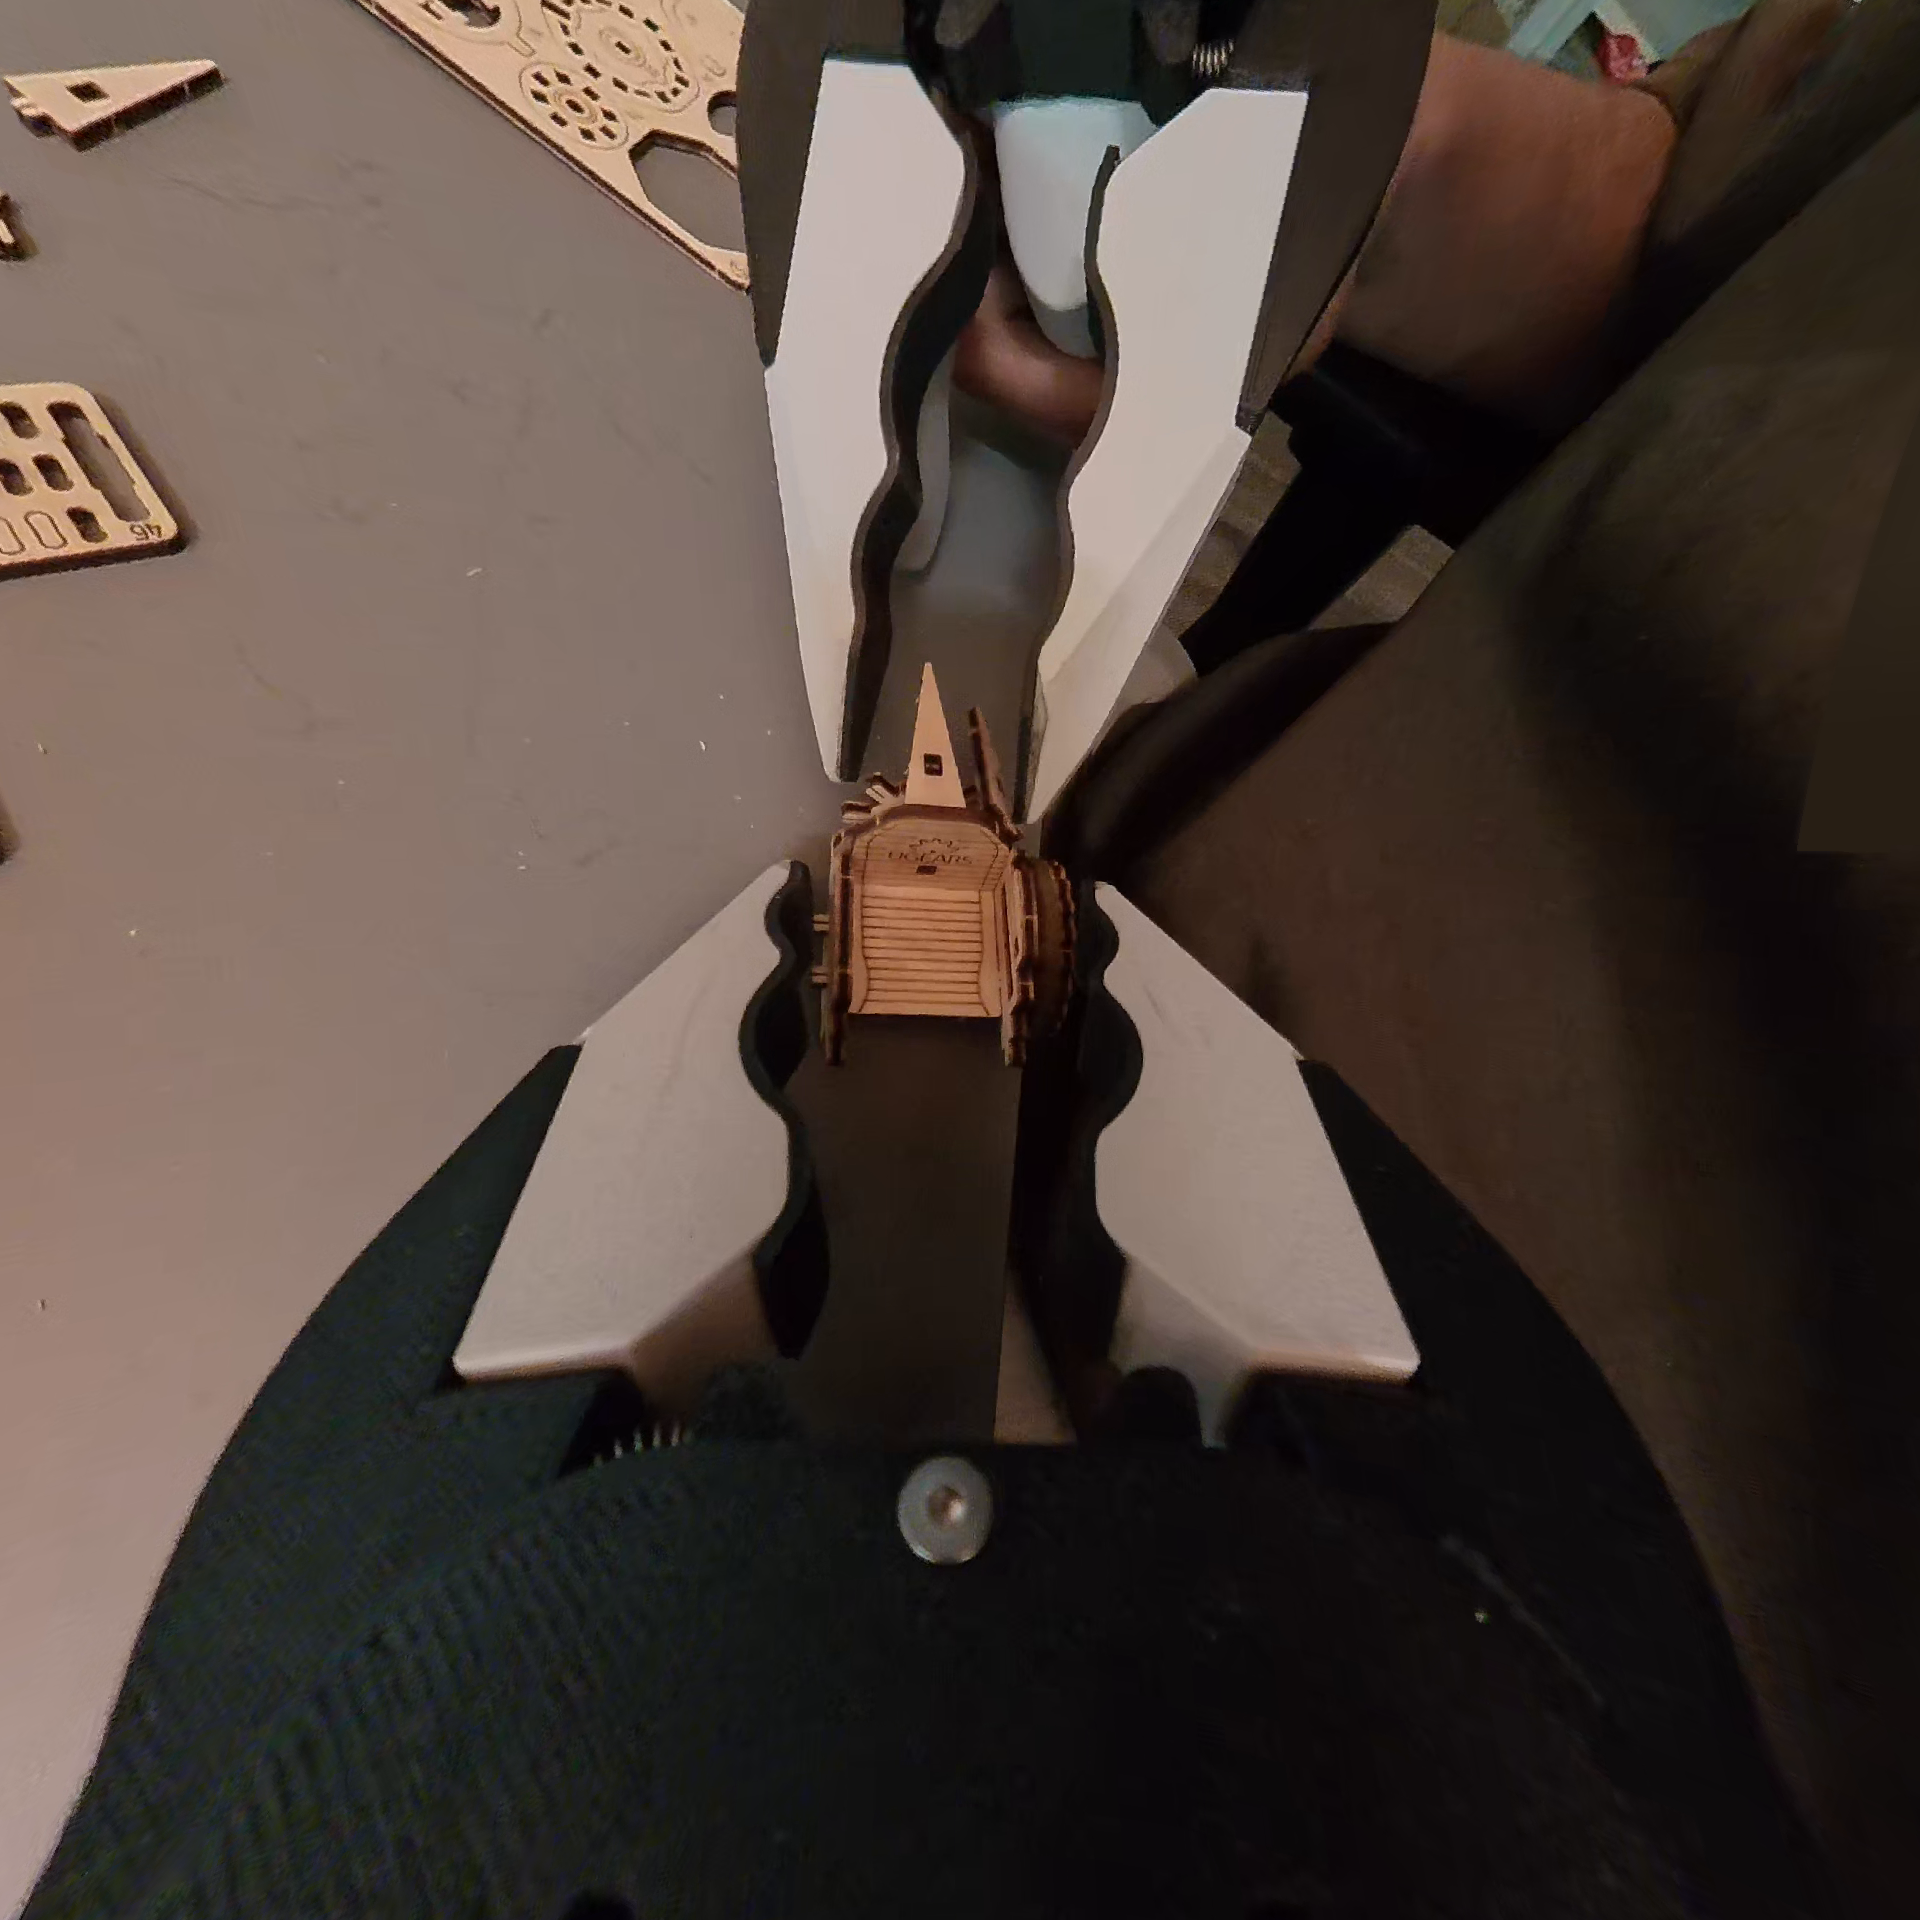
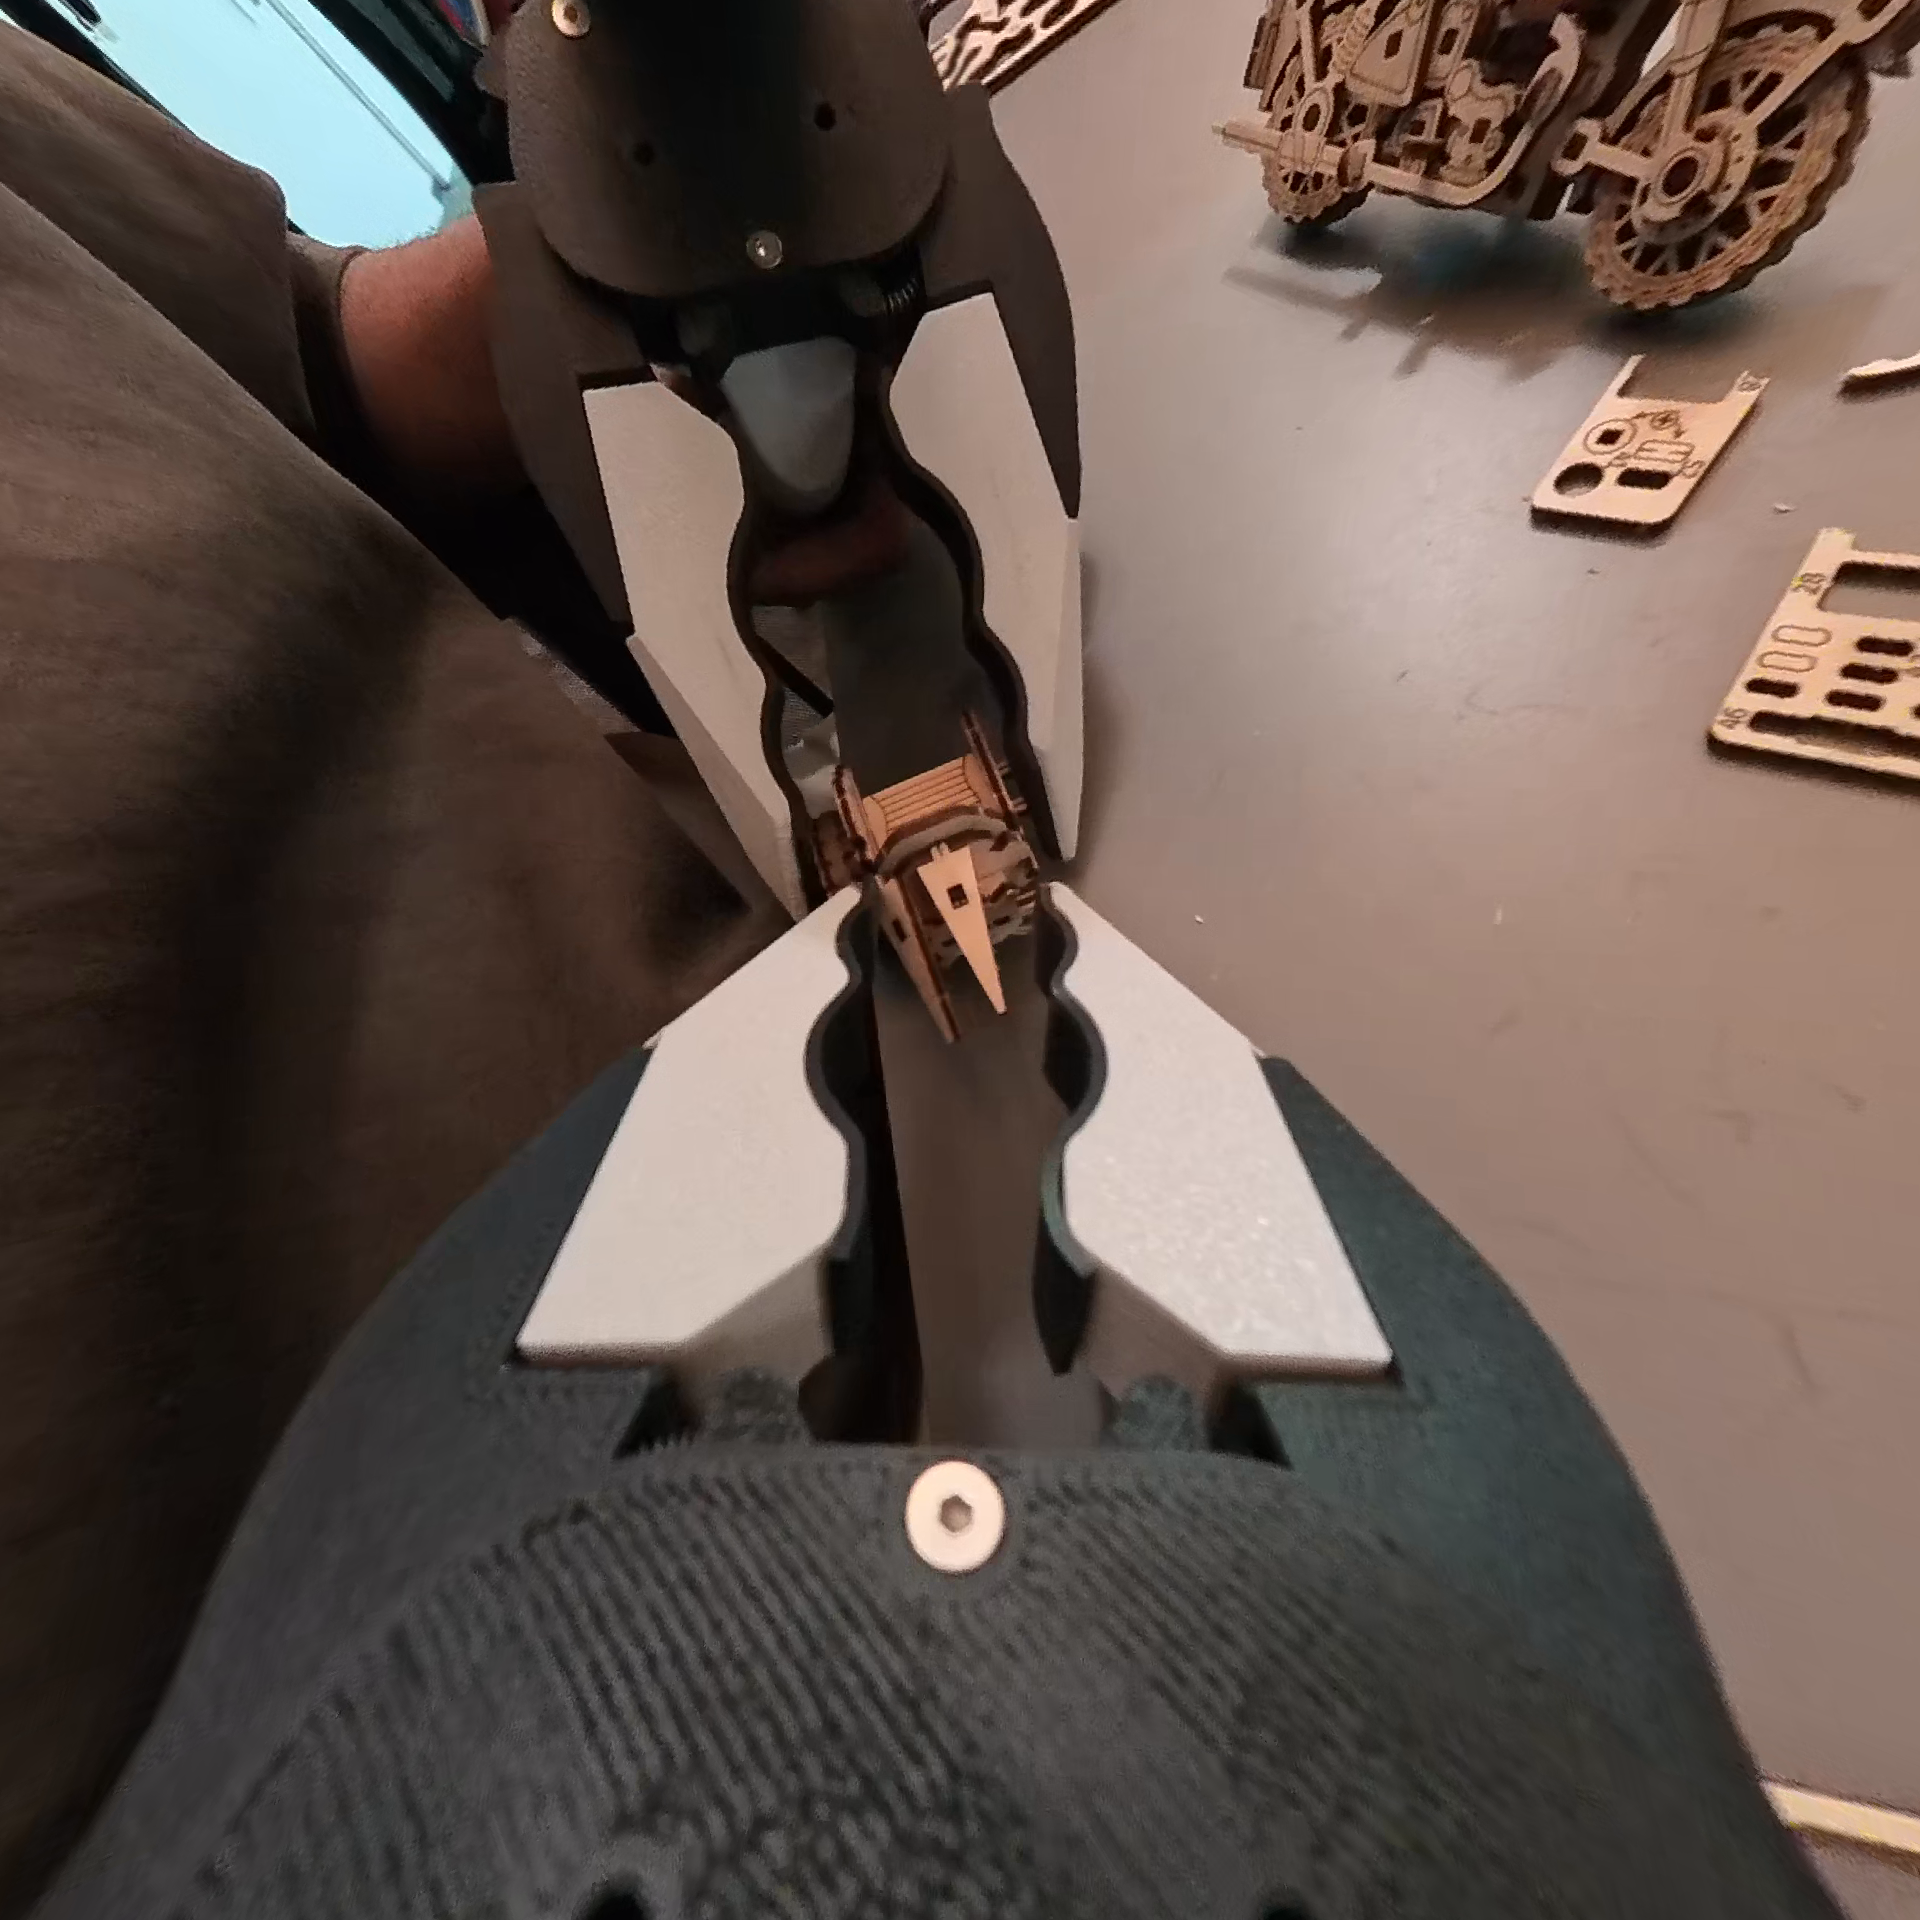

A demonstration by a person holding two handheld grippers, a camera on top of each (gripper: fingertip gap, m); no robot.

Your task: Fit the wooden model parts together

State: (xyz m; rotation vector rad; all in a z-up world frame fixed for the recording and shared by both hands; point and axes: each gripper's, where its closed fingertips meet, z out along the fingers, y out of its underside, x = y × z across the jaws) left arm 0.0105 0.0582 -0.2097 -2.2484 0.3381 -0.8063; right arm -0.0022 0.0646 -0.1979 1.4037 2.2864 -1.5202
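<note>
Sub-assembly (image 1: 920, 935): small laser-cut plywood body with a slatted panel, gear-like discs on one flank and short pegs on the other. Held in the air above the worktop (image 1: 416, 727), between the two grippers, which meet tip to tip.

Wedge (image 1: 932, 753): thin, pointed plywood piece with a small square hole, standing out of the sub-assembly's far end and reaching in between the right gripper's jaws. Whether it is fully seated cannot be told.

Handling, as judged: very light, stiff across the sheet, brittle at pegs, teeth and the wedge tip; bare wood should not slip. Best held on the flat side walls of the body, and on the wedge's broad faces near its base, never on the point or the gears.

Left gripper (image 1: 940, 940): jaws closed on the sub-assembly's two sides.

Right gripper (image 2: 956, 935): jaws narrowed about the wedge end; actual contact with the wood cannot be made out in either view.

Surroundings: grey worktop with loose part sheets, among them a slotted card (image 1: 73, 478) and a small triangular piece (image 1: 109, 99); a finished wooden motorcycle (image 2: 1558, 135) stands well apart; person's dark sleeve (image 1: 1558, 935) beside the grippers.
</note>
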